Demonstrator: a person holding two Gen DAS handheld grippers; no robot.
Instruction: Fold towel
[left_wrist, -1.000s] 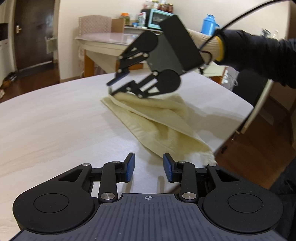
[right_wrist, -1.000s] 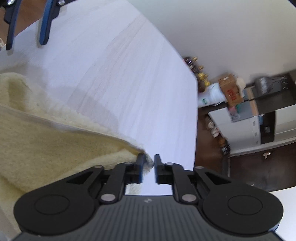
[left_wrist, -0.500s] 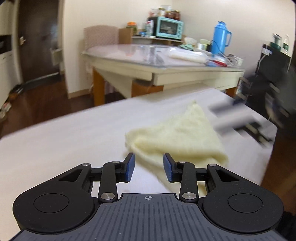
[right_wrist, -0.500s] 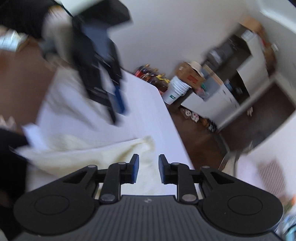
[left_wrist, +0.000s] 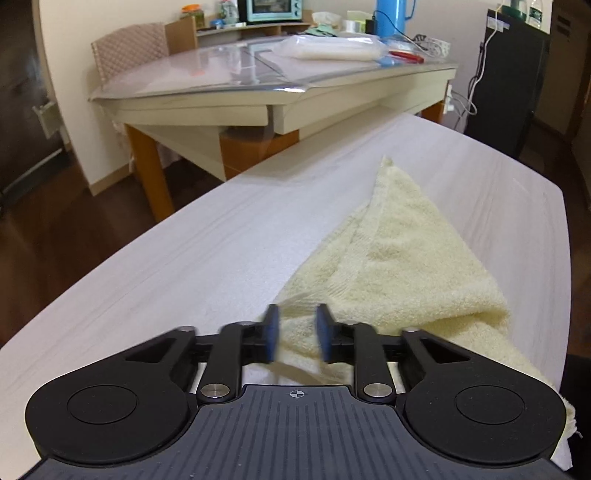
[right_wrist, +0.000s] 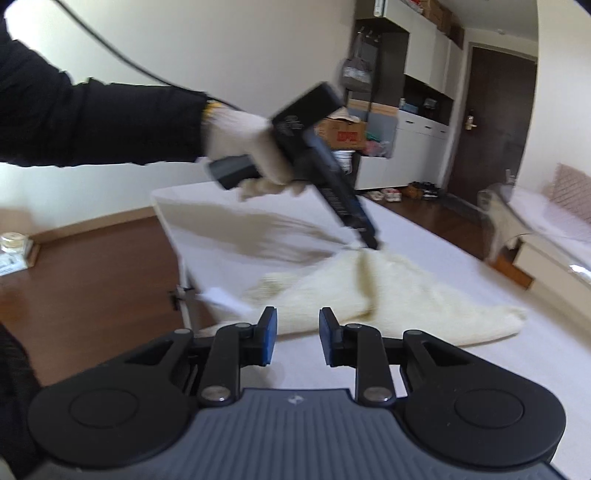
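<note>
A pale yellow towel (left_wrist: 399, 258) lies loosely folded in a rough triangle on the white table (left_wrist: 184, 266). My left gripper (left_wrist: 295, 334) is open, with a towel edge lying between its blue pads, low over the near end of the towel. In the right wrist view the towel (right_wrist: 391, 295) lies ahead, and the left gripper (right_wrist: 369, 243) touches its far edge, held by a white-gloved hand. My right gripper (right_wrist: 294, 336) is open and empty, just short of the towel's near edge.
A second table (left_wrist: 280, 88) with a glass top and clutter stands beyond the white table. A black cabinet (left_wrist: 506, 74) stands at the right. The white table's edge (right_wrist: 177, 251) drops to a brown wooden floor at the left of the right wrist view.
My right gripper let go of the towel corner and drew back, turning round to face the towel. My left gripper moved in over the towel's near edge.
</note>
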